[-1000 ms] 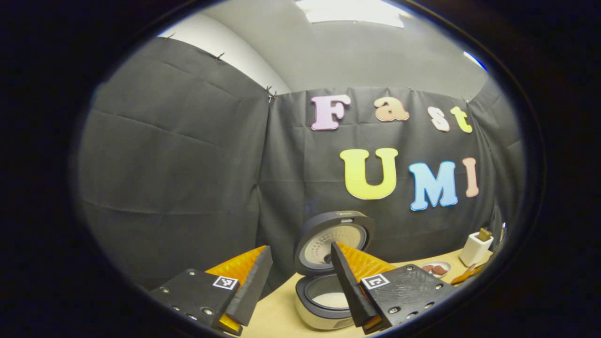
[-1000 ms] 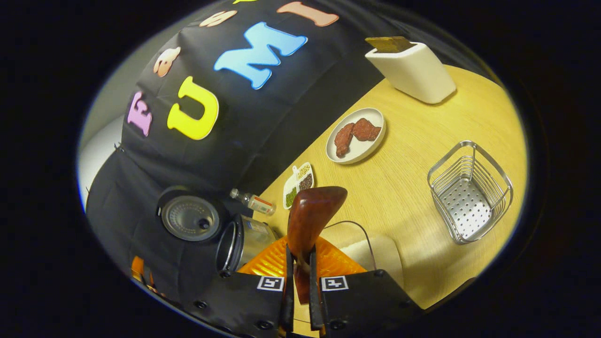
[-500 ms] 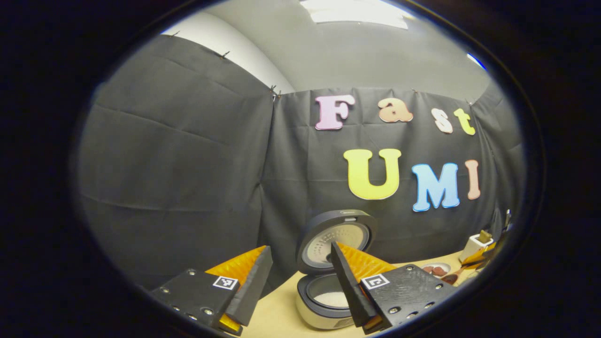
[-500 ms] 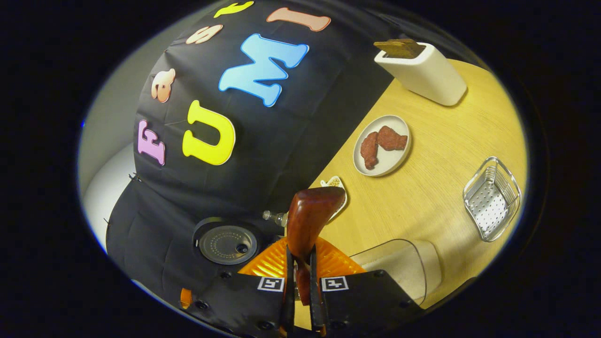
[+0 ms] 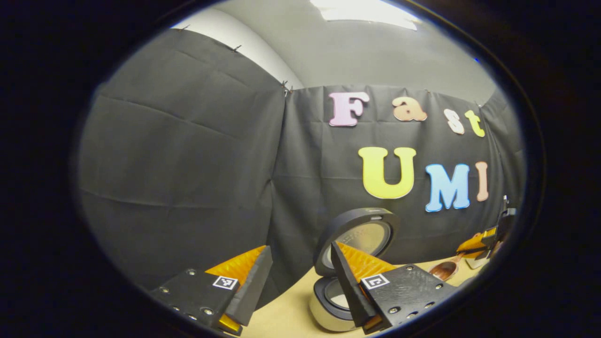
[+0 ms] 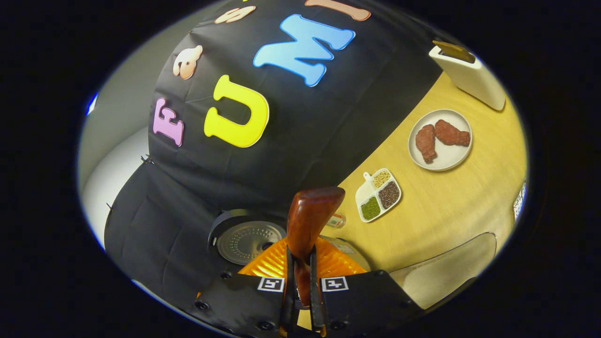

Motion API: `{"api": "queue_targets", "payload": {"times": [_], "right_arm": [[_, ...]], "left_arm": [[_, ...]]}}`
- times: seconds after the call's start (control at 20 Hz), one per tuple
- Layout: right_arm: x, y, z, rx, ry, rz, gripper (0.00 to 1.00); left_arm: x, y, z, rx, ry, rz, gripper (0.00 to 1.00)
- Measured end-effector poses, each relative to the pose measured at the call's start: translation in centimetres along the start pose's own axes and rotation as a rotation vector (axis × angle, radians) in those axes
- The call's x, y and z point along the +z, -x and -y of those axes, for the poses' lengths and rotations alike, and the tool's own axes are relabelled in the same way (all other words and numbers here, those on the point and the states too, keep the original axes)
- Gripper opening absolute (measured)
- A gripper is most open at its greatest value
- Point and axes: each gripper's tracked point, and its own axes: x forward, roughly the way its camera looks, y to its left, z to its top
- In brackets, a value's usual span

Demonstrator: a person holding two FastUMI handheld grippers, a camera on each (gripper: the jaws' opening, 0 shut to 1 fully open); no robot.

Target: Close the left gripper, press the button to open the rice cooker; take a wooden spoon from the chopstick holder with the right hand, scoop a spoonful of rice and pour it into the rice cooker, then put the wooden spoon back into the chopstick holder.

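The right gripper (image 6: pixel 300 300) stays clamped on the wooden spoon (image 6: pixel 307 225) — now swung over the open rice cooker (image 6: pixel 246 241), ready to pour; the left gripper (image 5: pixel 300 286) hangs open.

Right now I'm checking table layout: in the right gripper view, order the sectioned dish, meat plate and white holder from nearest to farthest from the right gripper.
1. Sectioned dish, just up-right of the right gripper.
2. Meat plate, farther right.
3. White holder, far corner by the wall.
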Motion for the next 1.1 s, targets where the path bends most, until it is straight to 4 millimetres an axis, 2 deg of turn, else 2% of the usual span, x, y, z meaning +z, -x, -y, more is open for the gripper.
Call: {"api": "queue_targets", "payload": {"times": [0.2, 0.25, 0.3, 0.35, 0.45, 0.7, 0.9, 1.1], "right_arm": [[-2.5, -3.7, -2.0, 0.012, 0.075, -0.032, 0.14], [-3.4, -4.5, -2.6, 0.018, 0.082, -0.046, 0.1], [-4.2, -5.2, -2.9, 0.023, 0.089, -0.063, 0.14], [-4.9, -6.0, -3.1, 0.028, 0.096, -0.078, 0.1], [-6.3, -7.4, -3.4, 0.033, 0.112, -0.1, 0.14], [-8.2, -10.6, -3.5, 0.029, 0.192, -0.107, 0.14], [-8.8, -12.9, -3.2, 0.016, 0.31, -0.085, 0.14], [-9.3, -13.7, -2.9, 0.01, 0.443, -0.074, 0.14]], "left_arm": [[-0.6, -0.2, -3.5, 0.056, -0.014, -0.009, 0.79], [-0.9, 0.0, -4.5, 0.074, -0.017, -0.015, 0.79], [-1.0, 0.2, -5.4, 0.092, -0.018, -0.021, 0.79], [-1.1, 0.5, -6.3, 0.112, -0.019, -0.025, 0.79], [-1.3, 1.2, -7.8, 0.149, -0.022, -0.032, 0.8], [-1.7, 3.1, -10.8, 0.222, -0.038, -0.048, 0.79], [-2.4, 4.2, -11.9, 0.256, -0.047, -0.071, 0.8], [-2.8, 4.0, -11.4, 0.256, -0.059, -0.081, 0.8]]}}
